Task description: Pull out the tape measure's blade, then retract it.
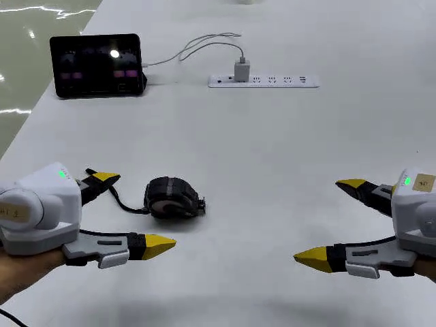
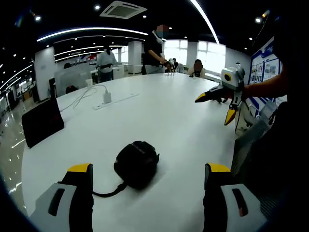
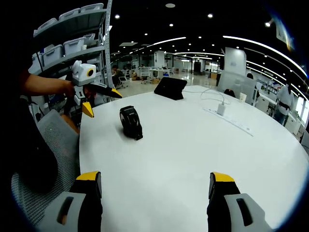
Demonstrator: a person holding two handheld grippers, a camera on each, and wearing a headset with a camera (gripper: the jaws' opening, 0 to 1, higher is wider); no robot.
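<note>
Tape measure, black, lying on its side towards the near edge of the tabletop, left of centre; its strap trails towards the left gripper. Left gripper: jaws spread wide, holding nothing, the tape measure just ahead of them. Right gripper: likewise wide open and empty, well apart to the right.

Handling (judged): a compact, hard, fairly dense case, probably rubber-skinned and easy to pinch across its flat sides. The blade is likely thin springy steel that snaps back, best taken by the small end tab on the case's right.

Surface: smooth, white and bare, so an unheld case may slide. Tablet near the far left edge; power strip with charger farther back.

Room: large, ceiling-lit hall with shelving and seated people.
</note>
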